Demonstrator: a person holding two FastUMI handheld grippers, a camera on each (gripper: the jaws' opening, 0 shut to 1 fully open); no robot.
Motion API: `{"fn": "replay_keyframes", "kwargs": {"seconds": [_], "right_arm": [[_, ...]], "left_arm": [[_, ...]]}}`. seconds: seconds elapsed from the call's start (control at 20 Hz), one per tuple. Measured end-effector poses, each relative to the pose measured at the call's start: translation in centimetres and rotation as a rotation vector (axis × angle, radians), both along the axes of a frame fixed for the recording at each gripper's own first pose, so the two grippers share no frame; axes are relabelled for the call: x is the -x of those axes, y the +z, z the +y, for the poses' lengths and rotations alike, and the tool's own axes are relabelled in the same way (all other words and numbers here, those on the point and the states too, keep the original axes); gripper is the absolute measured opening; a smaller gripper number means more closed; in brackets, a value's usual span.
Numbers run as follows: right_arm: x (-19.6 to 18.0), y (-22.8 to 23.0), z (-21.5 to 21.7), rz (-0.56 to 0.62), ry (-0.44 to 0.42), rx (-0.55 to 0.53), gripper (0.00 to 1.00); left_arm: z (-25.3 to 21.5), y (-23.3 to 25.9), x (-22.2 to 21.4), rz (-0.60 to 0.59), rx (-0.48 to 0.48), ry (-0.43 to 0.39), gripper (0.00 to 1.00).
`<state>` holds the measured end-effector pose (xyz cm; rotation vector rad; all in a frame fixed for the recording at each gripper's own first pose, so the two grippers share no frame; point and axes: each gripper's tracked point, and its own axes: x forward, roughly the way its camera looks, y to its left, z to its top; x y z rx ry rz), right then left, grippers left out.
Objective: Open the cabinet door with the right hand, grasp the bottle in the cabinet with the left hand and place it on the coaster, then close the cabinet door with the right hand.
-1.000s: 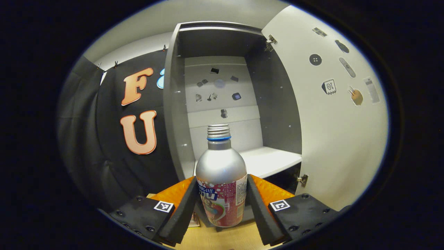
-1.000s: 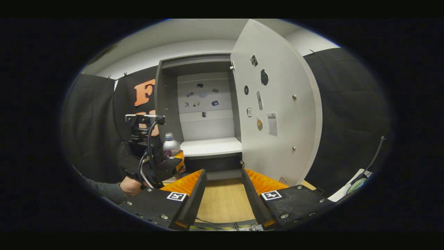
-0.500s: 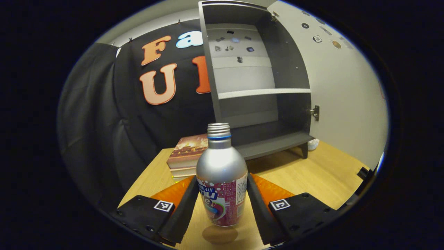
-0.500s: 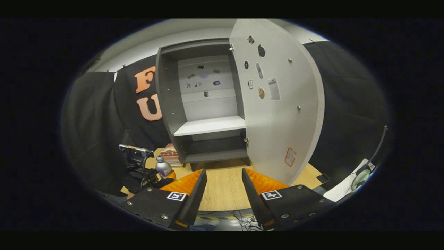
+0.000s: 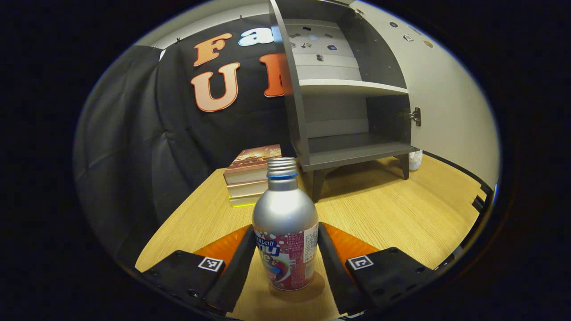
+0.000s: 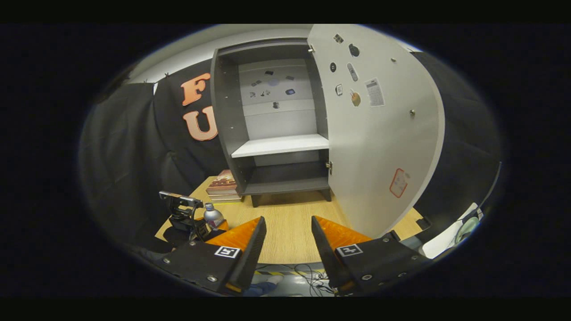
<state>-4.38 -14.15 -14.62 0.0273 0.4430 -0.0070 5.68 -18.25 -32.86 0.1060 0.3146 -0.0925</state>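
In my left gripper point(image 5: 283, 263) I hold the bottle point(image 5: 284, 225) upright, both fingers pressed against its sides at label height. It is a silver metal bottle with a rounded shoulder, a threaded neck with no cap, a blue ring below the threads, and a red-and-white printed label round its lower body. Its base sits at or just above the wooden table point(image 5: 383, 214), over a dark shadow; I cannot tell if it touches, and the coaster is hidden beneath it. Beyond it on the far left lies a stack of books point(image 5: 250, 176), just beside the grey cabinet point(image 5: 339, 102), whose white door point(image 6: 379, 133) stands wide open to the right. My right gripper point(image 6: 285, 249) hangs near the table's front edge, jaws parted and empty, with the left gripper and bottle point(image 6: 213, 216) off to its left.
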Motion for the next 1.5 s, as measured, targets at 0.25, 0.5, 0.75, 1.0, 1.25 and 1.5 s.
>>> {"fn": "replay_keyframes", "kwargs": {"seconds": [0.25,0.5,0.75,1.0,1.25,1.5], "right_arm": [[0.4,-0.4,0.7,0.014,0.015,-0.001,0.64],[1.0,-0.3,1.1,0.015,0.021,-0.013,0.64],[1.8,-0.5,1.1,0.019,0.019,-0.031,0.64],[2.6,-0.2,0.9,0.011,0.020,-0.034,0.65],[3.4,0.2,0.5,-0.002,0.018,-0.048,0.65],[4.1,1.7,-0.2,-0.047,0.008,-0.071,0.65]], "left_arm": [[0.6,-0.9,0.9,0.020,0.022,0.021,0.86],[0.7,-0.9,2.2,0.045,0.026,0.043,0.87],[0.7,-1.3,3.4,0.075,0.058,0.053,0.88],[0.6,-0.6,3.7,0.058,0.061,0.053,0.89],[0.1,1.3,4.2,0.026,0.065,0.046,0.95],[0.4,4.4,4.4,-0.030,0.050,0.045,0.95]]}}
